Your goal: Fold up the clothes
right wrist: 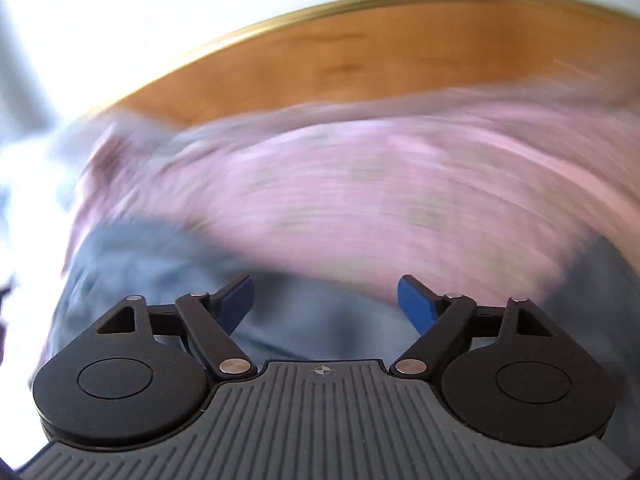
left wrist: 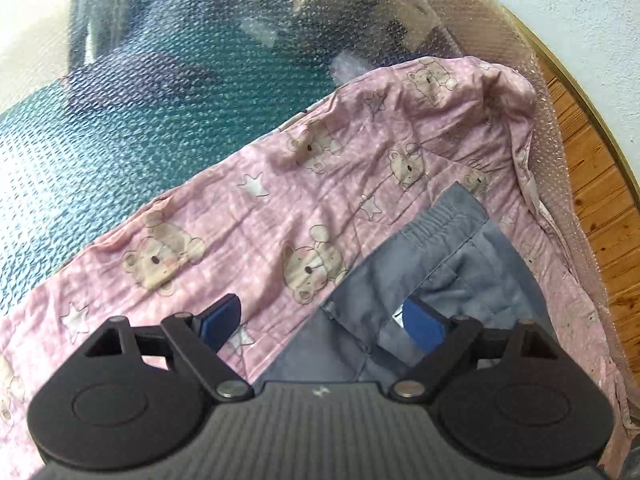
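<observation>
Your left gripper [left wrist: 322,326] sits at the lower centre of its frame, angled downward, jaws spread wide, nothing pinched between the blue pads [left wrist: 422,326]. Your right gripper [right wrist: 325,306] likewise occupies the lower centre, jaws wide apart, pads [right wrist: 414,306] gripping nothing; its surroundings are motion-blurred.

Right wrist view, heavily motion-blurred. Right gripper [right wrist: 325,300] in the near foreground, jaws spread wide, nothing between the blue pads [right wrist: 416,306]. Directly beyond the fingers lies grey-blue fabric [right wrist: 160,264], running from near left toward centre; garment type cannot be told through the blur. Farther off, a pink cloth [right wrist: 340,200] spans the width. Behind it, a wooden panel [right wrist: 360,64] with a brass-coloured edge, then a pale wall [right wrist: 200,0].
</observation>
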`<state>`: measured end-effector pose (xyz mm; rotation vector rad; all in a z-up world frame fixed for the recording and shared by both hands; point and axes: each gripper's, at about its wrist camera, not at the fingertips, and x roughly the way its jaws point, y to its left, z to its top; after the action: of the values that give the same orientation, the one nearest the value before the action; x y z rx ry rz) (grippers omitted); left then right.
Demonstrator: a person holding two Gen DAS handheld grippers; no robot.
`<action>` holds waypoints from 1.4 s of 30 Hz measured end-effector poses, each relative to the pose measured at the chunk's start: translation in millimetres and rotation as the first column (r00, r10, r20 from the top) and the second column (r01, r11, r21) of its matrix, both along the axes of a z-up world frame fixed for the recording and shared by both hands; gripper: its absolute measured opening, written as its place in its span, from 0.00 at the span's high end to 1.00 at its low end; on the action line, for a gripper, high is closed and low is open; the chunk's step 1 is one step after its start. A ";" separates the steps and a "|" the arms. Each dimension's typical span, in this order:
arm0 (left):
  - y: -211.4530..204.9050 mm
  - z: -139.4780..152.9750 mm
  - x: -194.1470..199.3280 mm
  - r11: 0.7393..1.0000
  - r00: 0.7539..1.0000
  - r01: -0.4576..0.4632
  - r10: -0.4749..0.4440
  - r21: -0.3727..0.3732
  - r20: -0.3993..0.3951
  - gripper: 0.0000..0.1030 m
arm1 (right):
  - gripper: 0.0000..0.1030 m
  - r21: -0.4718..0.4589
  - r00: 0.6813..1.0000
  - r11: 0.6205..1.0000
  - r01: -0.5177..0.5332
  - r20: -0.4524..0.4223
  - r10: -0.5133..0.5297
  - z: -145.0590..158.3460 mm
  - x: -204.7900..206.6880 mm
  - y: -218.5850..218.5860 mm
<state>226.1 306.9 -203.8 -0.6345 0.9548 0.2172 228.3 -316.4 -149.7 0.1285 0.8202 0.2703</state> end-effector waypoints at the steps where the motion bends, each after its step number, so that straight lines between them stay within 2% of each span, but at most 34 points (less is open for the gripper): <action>1: -4.8 0.8 -1.7 1.000 1.000 0.014 -0.014 -0.021 0.017 0.14 | 0.15 -0.037 0.995 0.994 -0.102 0.006 0.102 1.2 18.5 34.7; 2: -10.0 1.6 -5.0 0.999 0.999 0.029 -0.027 -0.043 0.035 0.14 | 0.14 -0.073 0.979 0.977 -0.202 0.009 0.203 2.4 37.0 69.3; 4: -19.9 0.6 -15.3 0.995 0.997 0.047 -0.042 -0.090 0.062 0.14 | 0.11 -0.154 0.921 0.910 -0.385 0.004 0.390 2.1 70.4 138.9; 6: -28.3 -5.9 -34.1 0.988 0.997 0.050 -0.041 -0.146 0.069 0.14 | 0.11 -0.251 0.842 0.813 -0.525 -0.015 0.539 -8.7 90.5 207.6; 8: -32.8 -15.2 -60.2 0.982 0.997 0.050 -0.038 -0.184 0.068 0.17 | 0.11 -0.304 0.769 0.720 -0.624 -0.072 0.635 -27.4 100.6 256.9; 9: -33.6 -20.6 -72.8 0.980 0.998 0.042 -0.031 -0.194 0.062 0.17 | 0.15 -0.322 0.731 0.673 -0.666 -0.105 0.674 -37.2 104.8 279.1; 10: -32.6 -27.8 -87.3 0.977 0.999 0.028 -0.017 -0.213 0.051 0.17 | 0.28 -0.338 0.692 0.622 -0.706 -0.139 0.709 -46.9 109.0 301.3; 11: -30.8 -36.1 -99.6 0.972 0.999 0.013 -0.005 -0.234 0.035 0.17 | 0.42 -0.356 0.668 0.586 -0.728 -0.176 0.723 -55.5 114.6 317.4; 12: -26.8 -45.6 -111.3 0.968 1.000 -0.012 0.015 -0.249 0.010 0.17 | 0.77 -0.377 0.666 0.568 -0.732 -0.216 0.714 -62.8 121.9 326.6; 13: -22.7 -54.8 -120.3 0.965 0.999 -0.044 0.041 -0.259 -0.015 0.17 | 0.91 -0.396 0.663 0.549 -0.736 -0.256 0.703 -70.0 129.3 335.7; 14: -18.7 -63.8 -128.4 0.961 0.997 -0.077 0.069 -0.267 -0.040 0.18 | 0.98 -0.412 0.683 0.563 -0.717 -0.250 0.687 -65.2 135.8 339.2; 16: -9.5 -72.5 -140.1 0.954 0.995 -0.096 0.096 -0.283 -0.015 0.23 | 1.00 -0.397 0.759 0.671 -0.626 -0.114 0.641 -20.1 141.5 330.3; 17: -6.2 -73.3 -141.6 0.955 0.995 -0.102 0.103 -0.280 -0.010 0.24 | 1.00 -0.328 0.769 0.724 -0.607 -0.015 0.639 16.8 124.9 320.6; 18: -3.3 -73.2 -141.9 0.956 0.994 -0.108 0.109 -0.274 -0.010 0.24 | 1.00 -0.254 0.758 0.752 -0.608 0.094 0.645 55.1 96.6 310.3; 19: -2.3 -73.0 -140.8 0.959 0.993 -0.113 0.114 -0.258 -0.011 0.24 | 1.00 -0.196 0.737 0.756 -0.624 0.174 0.653 80.2 67.2 303.1; 20: -3.6 -71.8 -138.6 0.964 0.993 -0.116 0.115 -0.240 -0.016 0.24 | 1.00 -0.175 0.718 0.739 -0.651 0.177 0.674 79.1 40.2 302.3; 23: -9.1 -67.6 -131.6 0.975 0.993 -0.120 0.116 -0.188 -0.032 0.24 | 1.00 -0.185 0.711 0.694 -0.696 -0.039 0.702 3.0 -17.2 310.4; 25: -12.9 -60.3 -129.8 0.982 0.995 -0.098 0.092 -0.162 -0.045 0.24 | 1.00 -0.238 0.700 0.668 -0.705 -0.084 0.709 -33.0 -58.8 312.6; 27: -17.7 -48.8 -134.1 0.984 0.996 -0.085 0.080 -0.155 -0.042 0.25 | 0.99 -0.267 0.714 0.675 -0.687 -0.075 0.696 -44.4 -88.3 310.9; 29: -23.3 -28.0 -139.8 0.986 0.997 -0.078 0.077 -0.146 -0.010 0.25 | 0.99 -0.271 0.737 0.700 -0.661 -0.058 0.673 -50.6 -106.9 304.5; 30: -26.0 -17.2 -142.6 0.987 0.997 -0.074 0.076 -0.141 0.007 0.25 | 0.88 -0.259 0.749 0.716 -0.648 -0.050 0.660 -53.7 -113.4 301.0; 31: -30.5 -6.4 -143.2 0.989 0.997 -0.063 0.067 -0.133 0.026 0.25 | 0.72 -0.249 0.759 0.730 -0.637 -0.039 0.649 -56.2 -119.1 298.1; 32: -35.4 4.5 -143.2 0.991 0.997 -0.049 0.055 -0.123 0.045 0.24 | 0.61 -0.242 0.764 0.738 -0.630 -0.026 0.644 -56.6 -124.1 294.6; 33: -40.4 15.3 -143.2 0.993 0.997 -0.036 0.044 -0.114 0.064 0.23 | 0.44 -0.230 0.771 0.749 -0.622 -0.011 0.637 -53.5 -128.6 288.7; 34: -46.1 24.9 -141.1 0.994 0.996 -0.021 0.030 -0.104 0.085 0.23 | 0.40 -0.208 0.783 0.767 -0.607 0.006 0.621 -48.4 -131.5 282.2; 36: -57.8 43.4 -134.6 0.996 0.991 0.008 0.005 -0.094 0.131 0.22 | 0.34 -0.139 0.835 0.828 -0.543 0.018 0.550 -37.8 -132.4 257.4; 37: -63.5 52.6 -130.3 0.995 0.988 0.018 -0.003 -0.094 0.157 0.22 | 0.29 -0.094 0.869 0.866 -0.491 0.014 0.494 -32.9 -130.5 239.4; 39: -72.9 71.0 -122.6 0.994 0.976 0.032 -0.010 -0.100 0.219 0.21 | 0.28 0.016 0.942 0.942 -0.336 -0.013 0.336 -25.8 -123.7 190.2; 40: -77.4 74.2 -116.8 0.992 0.974 0.047 -0.020 -0.116 0.226 0.17 | 0.28 0.083 0.972 0.970 -0.230 -0.038 0.233 -24.4 -120.8 156.6; 41: -81.8 75.7 -110.5 0.989 0.973 0.064 -0.032 -0.136 0.227 0.11 | 0.27 0.146 0.989 0.982 -0.119 -0.069 0.130 -23.0 -117.9 123.0; 42: -86.2 77.2 -104.1 0.984 0.973 0.081 -0.044 -0.156 0.228 0.10 | 0.25 0.217 0.994 0.976 0.005 -0.107 0.019 -23.5 -114.1 86.8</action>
<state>121.9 220.7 -126.6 -0.7626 0.7785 0.0089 114.1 -229.6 -173.2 0.3481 0.8974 0.3621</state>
